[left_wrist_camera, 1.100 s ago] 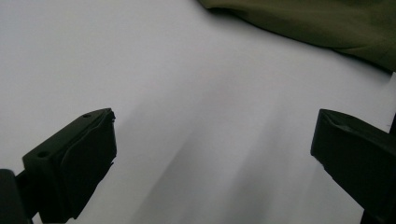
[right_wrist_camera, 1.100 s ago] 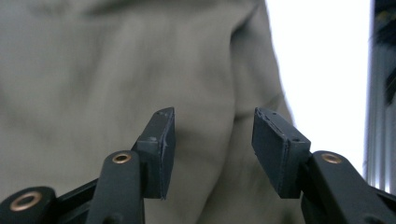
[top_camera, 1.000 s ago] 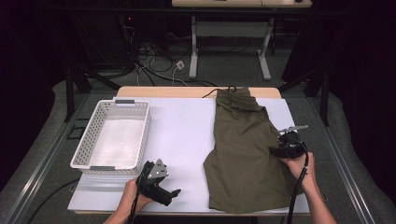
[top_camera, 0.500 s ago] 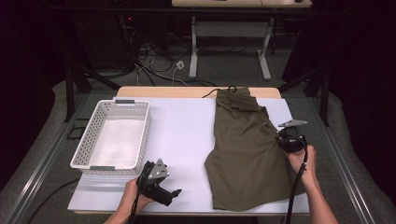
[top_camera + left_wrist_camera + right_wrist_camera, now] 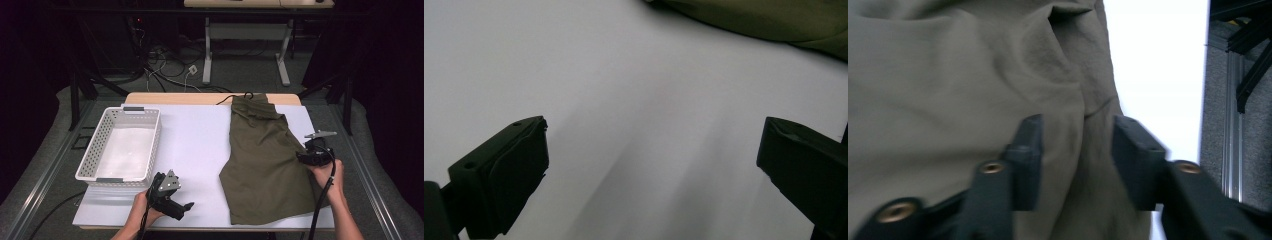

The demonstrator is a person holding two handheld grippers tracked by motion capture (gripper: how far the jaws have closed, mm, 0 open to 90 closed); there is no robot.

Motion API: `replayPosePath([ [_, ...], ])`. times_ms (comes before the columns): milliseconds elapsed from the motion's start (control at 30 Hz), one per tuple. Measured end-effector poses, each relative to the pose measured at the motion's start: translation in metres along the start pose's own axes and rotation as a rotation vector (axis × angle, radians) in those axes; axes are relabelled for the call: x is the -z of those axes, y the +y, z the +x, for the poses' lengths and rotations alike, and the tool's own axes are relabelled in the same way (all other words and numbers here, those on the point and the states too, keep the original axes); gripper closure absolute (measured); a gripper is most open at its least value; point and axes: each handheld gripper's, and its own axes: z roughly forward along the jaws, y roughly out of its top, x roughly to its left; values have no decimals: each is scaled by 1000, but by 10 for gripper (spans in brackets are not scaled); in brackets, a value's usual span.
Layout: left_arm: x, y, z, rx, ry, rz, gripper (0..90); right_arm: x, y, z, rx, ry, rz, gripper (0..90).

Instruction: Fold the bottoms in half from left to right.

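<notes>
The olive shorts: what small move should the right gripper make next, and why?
Probably lower the right gripper and close on the side edge of the olive shorts. Its jaws have just been opening and stand apart over a fold, with no cloth pinched. The left gripper waits open over the white table.
</notes>
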Motion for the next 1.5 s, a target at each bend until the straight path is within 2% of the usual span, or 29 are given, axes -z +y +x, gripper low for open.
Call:
replayPosePath([
  [67,0,0,-1,-3,0,2,0,15,-4,5,0,22,20,493],
  [100,0,0,-1,-3,0,2,0,15,-4,5,0,22,20,493],
  [133,0,0,-1,0,0,0,0,18,-7,9,-4,56,52,520],
  [200,1,1,-2,-4,1,-3,0,14,-13,13,-8,77,111,537],
  [300,1,0,-2,-7,1,0,0,4,-22,15,-4,81,176,651],
  [333,0,0,-2,-6,-1,3,0,1,-24,15,-6,91,170,731],
  [400,1,0,-1,-4,0,3,0,0,-24,14,-5,76,167,827],
  [467,1,0,-1,-5,-1,-3,0,3,-22,13,5,73,144,886],
  [633,0,0,0,2,0,2,0,10,-20,13,15,37,116,895],
  [767,1,0,0,0,1,-1,1,21,-15,8,17,2,70,894],
  [833,0,0,0,0,2,-1,0,24,-14,4,25,-30,70,894],
  [900,0,0,0,0,2,0,0,24,-15,2,17,-32,66,894],
  [933,0,0,0,-1,1,0,0,24,-15,-2,27,-59,82,894],
  [1067,0,0,1,-1,-1,4,0,23,-17,-6,23,-81,94,895],
  [1200,0,0,1,-3,3,3,0,15,-20,-12,27,-115,127,894],
  [1300,0,0,2,0,3,4,0,5,-24,-15,27,-112,177,892],
  [1400,0,-1,1,-1,3,8,0,-6,-29,-16,35,-81,246,878],
  [1500,-1,0,2,-3,-2,6,0,-4,-26,-19,29,-81,222,756],
])
